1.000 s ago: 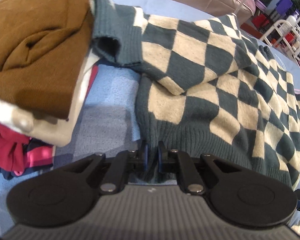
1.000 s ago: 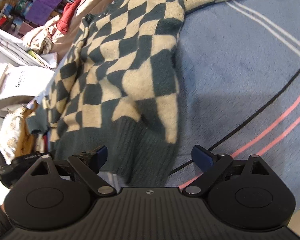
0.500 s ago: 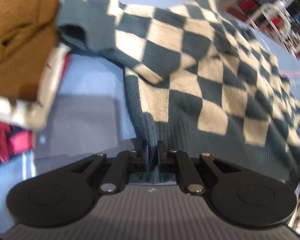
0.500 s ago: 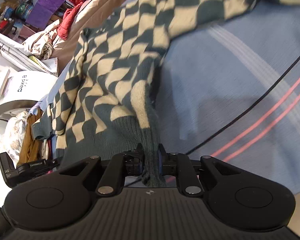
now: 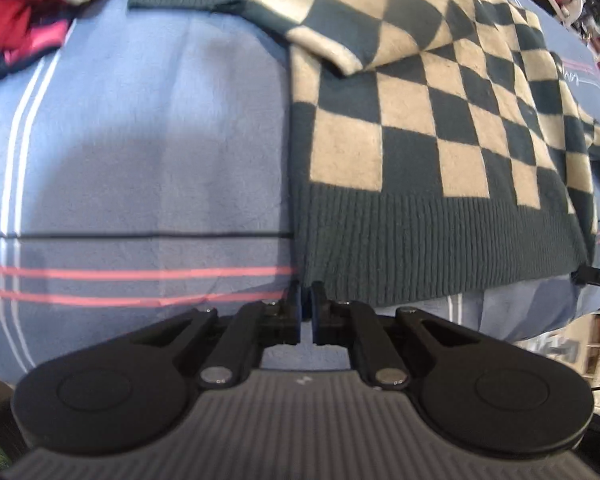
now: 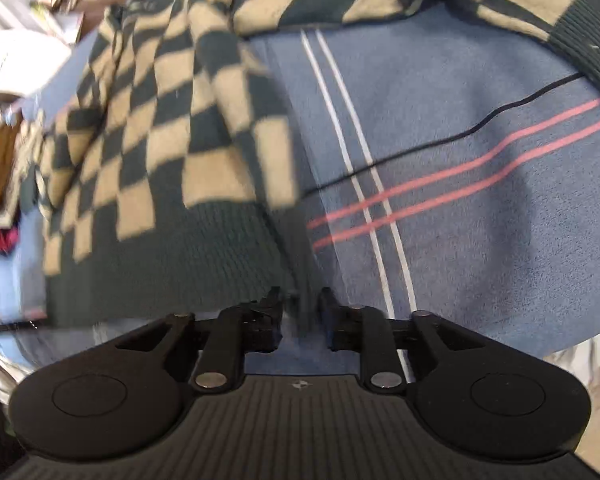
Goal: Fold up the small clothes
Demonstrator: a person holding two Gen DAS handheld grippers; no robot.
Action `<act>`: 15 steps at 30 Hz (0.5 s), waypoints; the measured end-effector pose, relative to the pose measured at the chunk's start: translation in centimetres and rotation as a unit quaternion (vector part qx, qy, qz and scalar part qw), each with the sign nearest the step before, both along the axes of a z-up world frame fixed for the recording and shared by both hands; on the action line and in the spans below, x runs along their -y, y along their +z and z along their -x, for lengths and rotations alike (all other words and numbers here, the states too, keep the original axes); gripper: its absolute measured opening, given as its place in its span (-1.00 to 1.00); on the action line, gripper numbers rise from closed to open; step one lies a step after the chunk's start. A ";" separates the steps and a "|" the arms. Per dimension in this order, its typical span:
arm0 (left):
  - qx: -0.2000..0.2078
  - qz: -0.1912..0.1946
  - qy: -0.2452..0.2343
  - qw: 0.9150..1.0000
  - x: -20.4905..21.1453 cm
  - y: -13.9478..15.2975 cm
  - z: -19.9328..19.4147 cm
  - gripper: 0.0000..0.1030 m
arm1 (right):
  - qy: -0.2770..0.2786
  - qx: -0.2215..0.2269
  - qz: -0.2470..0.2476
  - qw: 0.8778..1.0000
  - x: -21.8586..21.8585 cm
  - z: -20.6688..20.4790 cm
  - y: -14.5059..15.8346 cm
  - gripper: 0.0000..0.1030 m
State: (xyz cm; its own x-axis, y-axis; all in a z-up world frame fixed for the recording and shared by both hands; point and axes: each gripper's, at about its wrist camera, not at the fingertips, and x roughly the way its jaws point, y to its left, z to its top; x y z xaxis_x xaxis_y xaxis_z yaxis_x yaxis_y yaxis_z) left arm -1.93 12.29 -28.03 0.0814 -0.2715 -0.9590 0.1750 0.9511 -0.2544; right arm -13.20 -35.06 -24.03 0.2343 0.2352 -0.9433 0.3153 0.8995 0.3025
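**Hem Pinched at Both Corners, Right Grip Loosening**

While spread flat over the blue striped blanket (image 5: 140, 140), checked sweater (image 5: 440, 132) held by its ribbed hem. At left corner: left gripper (image 5: 306, 312) clamped tight, jaws nearly touching on hem edge. At right corner: right gripper (image 6: 300, 312) narrow but opening, hem fold between jaws, grip doubtful. Judged step: straightening before first fold. Next: secure both corners, carry hem up toward collar.
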 end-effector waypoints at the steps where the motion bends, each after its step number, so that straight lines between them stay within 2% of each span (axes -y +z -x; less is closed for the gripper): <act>1: 0.015 -0.018 -0.019 1.000 0.6 0.5 0.0 -0.83 | 0.011 0.000 0.003 1.000 0.0 0.2 0.0 -0.02; 3: 0.033 -0.041 -0.036 0.998 1.3 1.5 0.1 -0.73 | 0.026 -0.005 0.016 1.000 0.6 0.7 0.2 0.30; 5: 0.043 -0.055 -0.024 0.997 1.5 2.6 0.0 -0.48 | 0.031 0.007 0.030 0.999 1.6 1.3 1.3 0.31; 6: 0.050 -0.059 -0.014 0.997 1.6 3.3 0.0 -0.20 | 0.030 0.022 0.031 0.999 2.3 1.2 2.1 0.35; 7: 0.064 -0.058 -0.005 0.996 1.7 4.1 0.4 0.09 | 0.024 0.044 0.031 0.998 3.0 0.9 3.0 0.50; 8: 0.081 -0.054 -0.005 0.995 1.6 4.9 0.7 0.17 | 0.018 0.064 0.031 0.997 3.7 0.4 3.7 0.63; 9: 0.093 -0.057 -0.012 0.994 2.3 5.4 0.5 0.24 | 0.012 0.081 0.029 0.996 4.3 -0.3 4.1 0.94; 10: 0.100 -0.065 -0.022 0.993 3.1 5.6 0.1 0.25 | 0.013 0.093 0.023 0.995 4.8 -1.0 4.2 1.00; 12: 0.109 -0.071 -0.029 0.991 4.9 5.4 -1.1 0.25 | 0.027 0.113 0.020 0.993 5.4 -2.8 3.8 1.00; 15: 0.131 -0.061 0.005 0.990 6.1 6.0 -3.4 0.25 | 0.039 0.129 0.004 0.991 5.8 -5.6 3.5 1.00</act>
